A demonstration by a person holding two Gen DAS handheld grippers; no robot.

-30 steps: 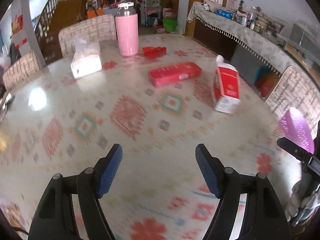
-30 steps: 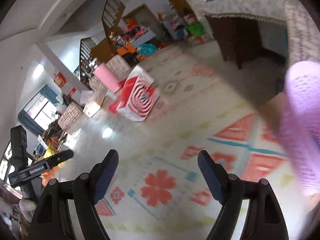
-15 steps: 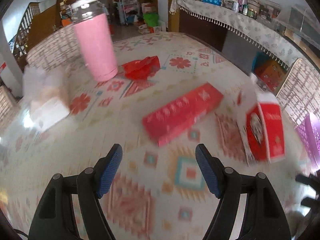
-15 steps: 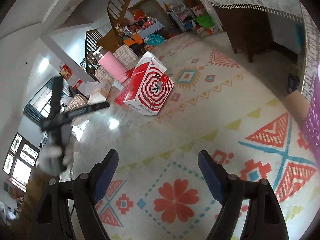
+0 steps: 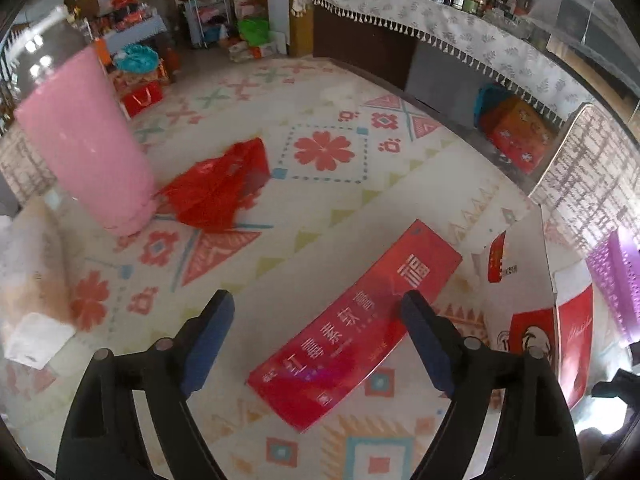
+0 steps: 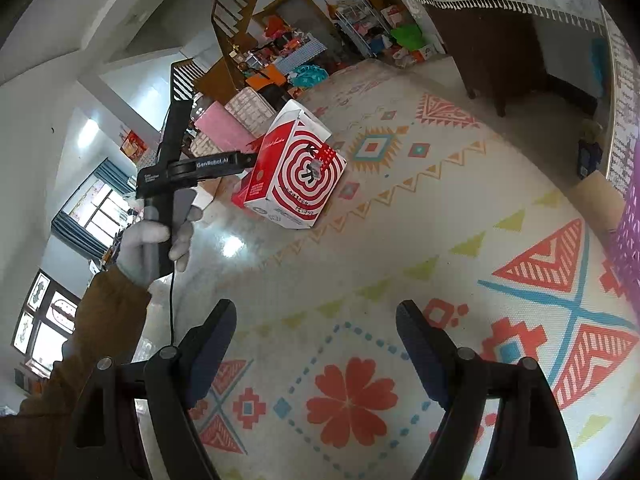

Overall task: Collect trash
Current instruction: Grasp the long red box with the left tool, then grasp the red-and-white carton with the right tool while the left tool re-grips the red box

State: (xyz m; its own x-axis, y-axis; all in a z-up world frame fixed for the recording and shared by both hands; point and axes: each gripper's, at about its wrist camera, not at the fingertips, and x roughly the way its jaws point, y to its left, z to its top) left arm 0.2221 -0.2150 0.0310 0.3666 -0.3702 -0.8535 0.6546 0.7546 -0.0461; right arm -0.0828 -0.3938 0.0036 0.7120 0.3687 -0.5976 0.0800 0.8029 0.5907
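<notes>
A long flat red box [image 5: 352,332] lies on the patterned tablecloth, its near half under my left gripper [image 5: 318,300]. The left jaws are opening, and the pads stand off the box on either side. Beyond lies a crumpled red plastic bag [image 5: 216,192], against a tall pink bottle [image 5: 84,144]. A red-and-white carton [image 6: 296,172] stands further right, also in the left wrist view [image 5: 560,332]. My right gripper [image 6: 316,332] hangs open over bare cloth with nothing in it. A gloved hand holds the left gripper's body [image 6: 180,168] beside the carton.
A purple mesh basket [image 5: 616,272] sits at the table's right edge [image 6: 630,240]. A tissue pack [image 5: 32,280] lies at the left. Woven chair backs [image 5: 592,176] ring the table. A cloth-covered sideboard [image 5: 460,32] stands behind.
The left gripper has swept forward over the table to the long red box, and its jaws have widened. The right gripper has hardly moved; the left hand has come into its view.
</notes>
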